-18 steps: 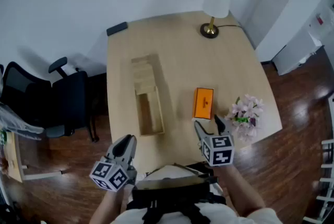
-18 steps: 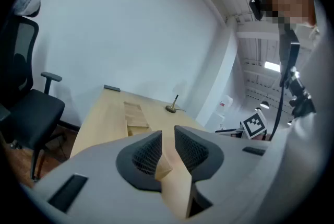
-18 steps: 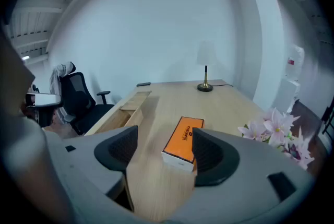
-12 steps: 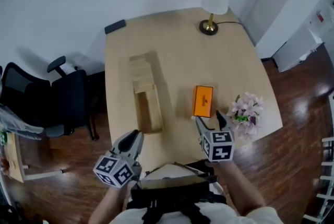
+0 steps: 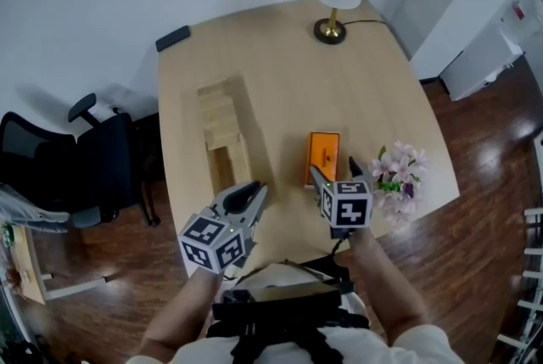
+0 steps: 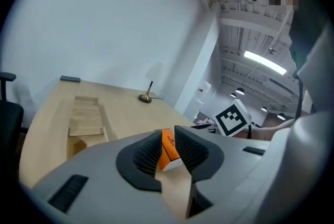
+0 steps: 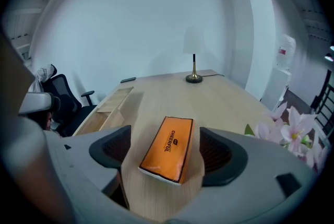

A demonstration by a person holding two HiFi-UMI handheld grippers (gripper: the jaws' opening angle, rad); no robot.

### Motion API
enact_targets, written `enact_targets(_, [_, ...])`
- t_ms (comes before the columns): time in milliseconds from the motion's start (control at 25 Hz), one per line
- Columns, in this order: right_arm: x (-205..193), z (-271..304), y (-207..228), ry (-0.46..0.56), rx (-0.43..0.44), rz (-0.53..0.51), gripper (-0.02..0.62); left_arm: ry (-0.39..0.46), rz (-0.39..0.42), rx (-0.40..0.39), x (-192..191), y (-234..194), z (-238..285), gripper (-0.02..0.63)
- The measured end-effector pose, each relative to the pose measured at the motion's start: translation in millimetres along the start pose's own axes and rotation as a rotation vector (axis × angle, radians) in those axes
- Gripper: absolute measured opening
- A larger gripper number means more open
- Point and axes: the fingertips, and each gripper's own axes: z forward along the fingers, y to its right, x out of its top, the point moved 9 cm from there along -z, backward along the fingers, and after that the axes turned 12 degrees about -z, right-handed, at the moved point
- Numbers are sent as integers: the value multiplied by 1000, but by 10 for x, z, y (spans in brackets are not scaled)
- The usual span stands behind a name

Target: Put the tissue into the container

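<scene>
My right claw (image 5: pixel 333 173) is released, its jaws wide apart, and it hovers just at the near end of the flat orange rectangular tissue pack (image 5: pixel 323 159). The pack lies flat on the light wooden counter (image 5: pixel 356 99), with its long side pointing away from me. In the right gripper view its near end is already between the two jaws, but the pads do not touch it.

My left claw (image 5: pixel 251 191) grasps nothing. Its jaws stand only a little apart, and it waits near the open end of the long wooden box container (image 5: pixel 227 165).

I judge that the step in hand is the grasp. To do it well, I should go a little forward and down so that the pads meet the two long sides near the middle. Then I should clench slowly, because the pack looks soft and may buckle or tilt.

The pink flower bunch (image 5: pixel 397 184) stands just beside the right claw on its right, so I should not swing that way. To the left, a bare strip of counter separates the pack from the container, which gives an open path. Only the near half of the container looks open; the far half seems covered with wooden slats. The lamp with white shade (image 5: pixel 333 2) is well apart.
</scene>
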Motion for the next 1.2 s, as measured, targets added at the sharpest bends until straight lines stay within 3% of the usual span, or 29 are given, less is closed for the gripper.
enact_targets(240, [-131, 400, -36, -127, -1, 8, 460, -79, -3, 5, -77, -81, 458, 74])
enact_targets(520, [-273, 694, -82, -220, -47, -31, 460, -120, -21, 33, -235, -151, 685, 74])
enact_targets(880, [-380, 853, -136, -250, -78, -58, 462, -149, -51, 42, -421, -112, 629, 74])
enact_targets(1000, [-416, 895, -86, -261, -60, -10, 461, -151, -58, 47, -451, -112, 588, 74])
enact_targets(1200, [-450, 830, 34, -280, -66, 32, 380, -146, -62, 50, -478, -124, 525, 74])
